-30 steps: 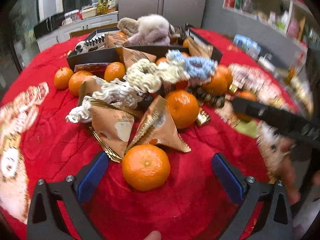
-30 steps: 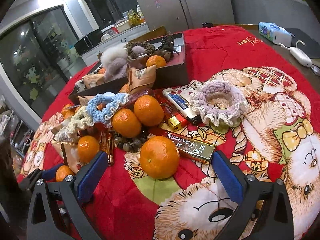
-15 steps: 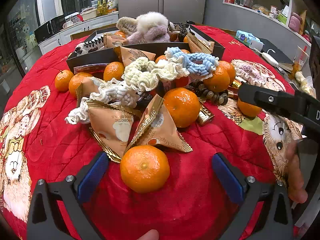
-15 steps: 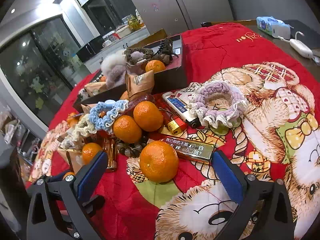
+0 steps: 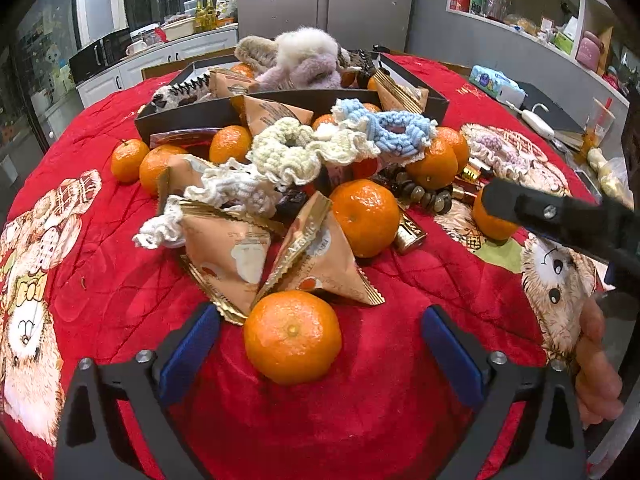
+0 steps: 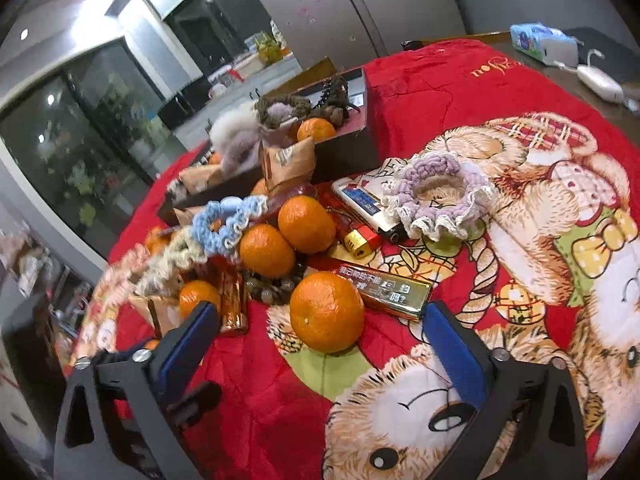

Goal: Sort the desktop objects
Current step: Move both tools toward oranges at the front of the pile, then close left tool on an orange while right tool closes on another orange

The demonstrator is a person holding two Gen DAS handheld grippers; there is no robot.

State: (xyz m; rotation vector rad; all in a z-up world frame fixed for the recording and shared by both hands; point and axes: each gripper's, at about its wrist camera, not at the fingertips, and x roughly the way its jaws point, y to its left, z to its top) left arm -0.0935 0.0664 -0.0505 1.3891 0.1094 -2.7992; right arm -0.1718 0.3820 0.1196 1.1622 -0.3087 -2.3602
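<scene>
My left gripper is open and empty, its blue pads either side of a tangerine on the red blanket. My right gripper is open and empty, with another tangerine just ahead between its pads. Behind lies a pile of tangerines, triangular snack packets, crocheted scrunchies in cream and blue, a bead bracelet and a gold bar-shaped box. A dark sorting box at the back holds fluffy scrunchies, packets and tangerines. The right gripper shows in the left wrist view.
A purple scrunchie and a white lighter lie to the right of the pile. A tissue pack and a white charger sit at the far right table edge. A kitchen counter stands behind.
Both grippers have closed in slightly on their tangerines, which look larger now. The right wrist view has tilted. Both stay open.
</scene>
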